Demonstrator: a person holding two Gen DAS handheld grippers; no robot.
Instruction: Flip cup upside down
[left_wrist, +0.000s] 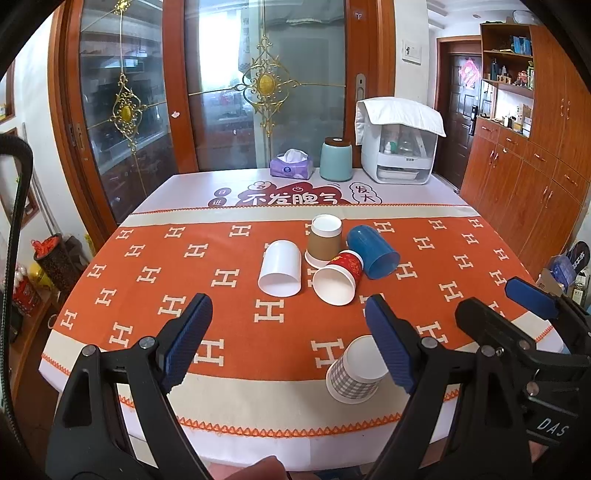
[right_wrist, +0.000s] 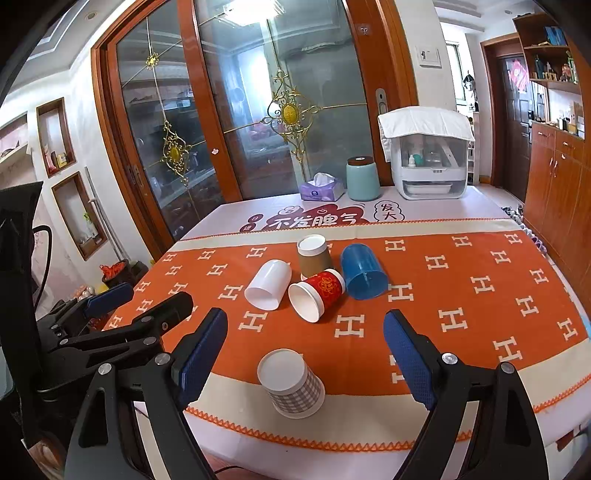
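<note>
Both grippers hang above the near edge of the table (left_wrist: 155, 221) with nothing between their blue pads. In the left wrist view the left gripper (left_wrist: 290, 341) fills the lower part of the frame, its jaws spread wide, and the right gripper (left_wrist: 448, 299) shows at the lower right, also spread and empty. In the right wrist view the right gripper (right_wrist: 306, 349) spans the bottom of the frame, wide open, with the left gripper (right_wrist: 146, 291) visible at the lower left. The checked paper cup (right_wrist: 291, 384) stands upside down on its rim at the near edge of the orange cloth (right_wrist: 461, 295), low in the centre of that frame, between the right gripper's fingers in the picture but apart from them. Around the middle of the frame lie four more cups close together: a white cup (right_wrist: 267, 283) on its side, a red cup (right_wrist: 317, 293) on its side just right of it, a brown cup (right_wrist: 314, 254) standing inverted behind them, and a blue cup (right_wrist: 362, 271) tipped over beside the red one. At the far edge of the table sit a tissue box (right_wrist: 320, 188), a teal canister (right_wrist: 362, 178) and a white appliance (right_wrist: 428, 162) draped with a towel.
</note>
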